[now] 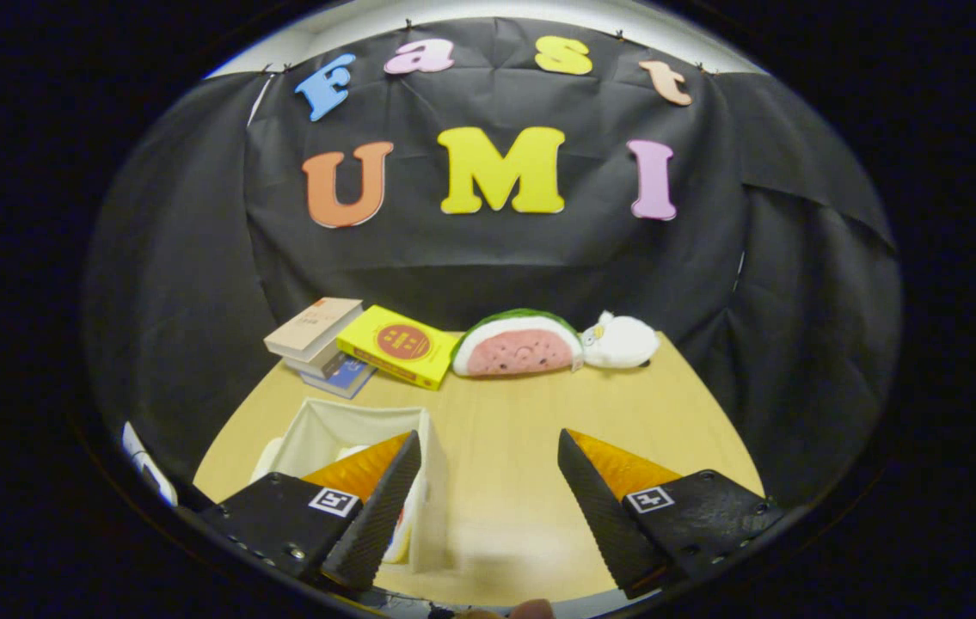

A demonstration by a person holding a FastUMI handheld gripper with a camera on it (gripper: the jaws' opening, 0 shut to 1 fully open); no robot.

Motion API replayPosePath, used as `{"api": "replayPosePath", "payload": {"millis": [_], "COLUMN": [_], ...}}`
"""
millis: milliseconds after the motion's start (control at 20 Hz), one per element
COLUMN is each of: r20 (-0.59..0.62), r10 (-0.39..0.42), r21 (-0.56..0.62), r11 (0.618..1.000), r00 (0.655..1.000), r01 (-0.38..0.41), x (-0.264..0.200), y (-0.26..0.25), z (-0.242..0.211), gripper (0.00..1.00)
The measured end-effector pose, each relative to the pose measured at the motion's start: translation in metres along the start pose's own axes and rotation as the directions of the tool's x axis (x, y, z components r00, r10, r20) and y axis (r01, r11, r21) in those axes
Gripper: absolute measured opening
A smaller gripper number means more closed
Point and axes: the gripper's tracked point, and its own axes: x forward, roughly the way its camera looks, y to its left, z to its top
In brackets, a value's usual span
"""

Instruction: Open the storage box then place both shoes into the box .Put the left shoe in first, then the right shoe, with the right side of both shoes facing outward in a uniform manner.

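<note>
The white fabric storage box (pixel 341 425) stands open on the wooden table (pixel 530 430), behind and partly under my left finger (pixel 376 507). Something white with a bit of red shows inside the box beside that finger; I cannot tell which shoe it is. My gripper (pixel 488 481) hangs above the table's near part, open wide, with only bare tabletop between its fingers. The right finger (pixel 604 507) is over bare wood, to the right of the box.
At the back of the table lie a stack of books (pixel 320 340), a yellow book (pixel 397 346), a watermelon-slice plush (pixel 518 346) and a small white plush (pixel 621 341). Black cloth walls close the booth on all sides.
</note>
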Motion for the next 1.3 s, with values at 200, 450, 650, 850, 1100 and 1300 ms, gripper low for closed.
{"api": "replayPosePath", "payload": {"millis": [200, 450, 650, 850, 1100, 1300], "r20": [0.127, 0.216, 0.244, 0.273, 0.286, 0.278], "r10": [-0.040, -0.026, -0.010, -0.004, 0.027, 0.042], "r21": [0.014, 0.049, 0.049, 0.037, 0.022, -0.016], "r11": [0.999, 0.999, 0.999, 0.999, 0.999, 0.999], "r00": [0.991, 0.976, 0.970, 0.962, 0.958, 0.960], "r01": [0.038, 0.016, -0.002, -0.006, -0.035, -0.039], "x": [-0.028, -0.054, -0.058, -0.053, -0.049, -0.042], "y": [-0.037, -0.051, -0.057, -0.063, -0.050, -0.042], "z": [0.043, 0.073, 0.084, 0.098, 0.107, 0.110], "gripper": [0.96, 0.96, 0.96, 0.96, 0.96, 0.96]}}
